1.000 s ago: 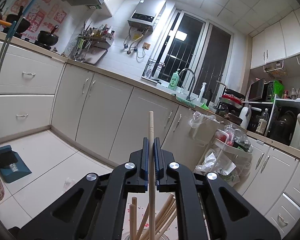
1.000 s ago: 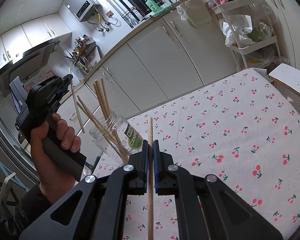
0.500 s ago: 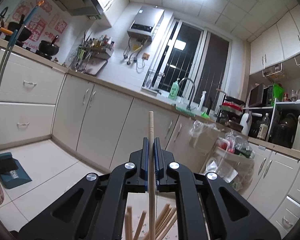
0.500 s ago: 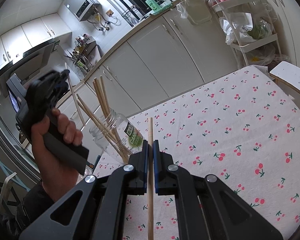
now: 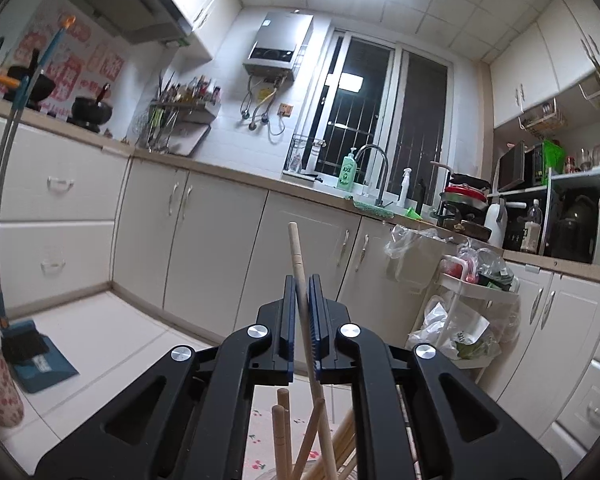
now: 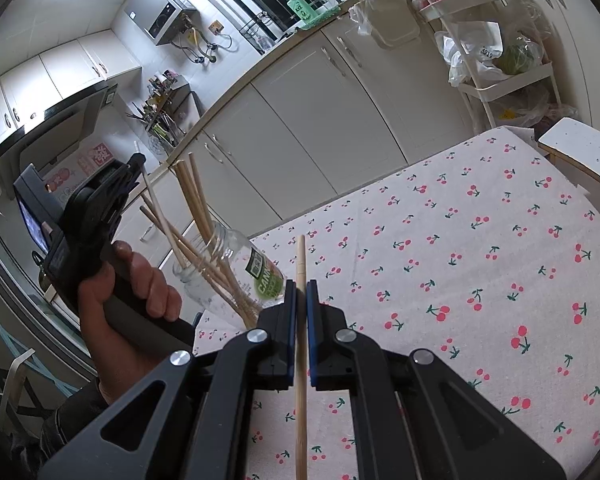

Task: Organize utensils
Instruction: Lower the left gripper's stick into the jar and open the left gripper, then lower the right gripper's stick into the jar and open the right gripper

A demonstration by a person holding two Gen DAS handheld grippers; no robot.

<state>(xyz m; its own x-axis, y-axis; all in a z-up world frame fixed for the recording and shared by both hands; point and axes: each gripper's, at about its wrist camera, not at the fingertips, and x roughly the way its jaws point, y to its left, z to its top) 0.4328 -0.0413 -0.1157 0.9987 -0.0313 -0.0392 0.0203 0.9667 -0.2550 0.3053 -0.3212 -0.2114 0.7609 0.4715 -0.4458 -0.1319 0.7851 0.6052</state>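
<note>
My left gripper is shut on a wooden chopstick that stands nearly upright, its lower end among several chopstick tops below. In the right wrist view that gripper, held by a person's hand, hovers above a clear glass jar with a green label, where several chopsticks lean. The held chopstick slants down into the jar's mouth. My right gripper is shut on another wooden chopstick, just right of the jar, over the cherry-print tablecloth.
White kitchen cabinets and a countertop with a sink tap line the far side. A white trolley with plastic bags stands beyond the table's far corner. A white stool seat shows at the right edge. A dustpan rests on the floor.
The left gripper has rolled slightly, so its chopstick now tilts left at the top. It has sunk a little toward the jar. The right gripper and its chopstick have stayed still.
</note>
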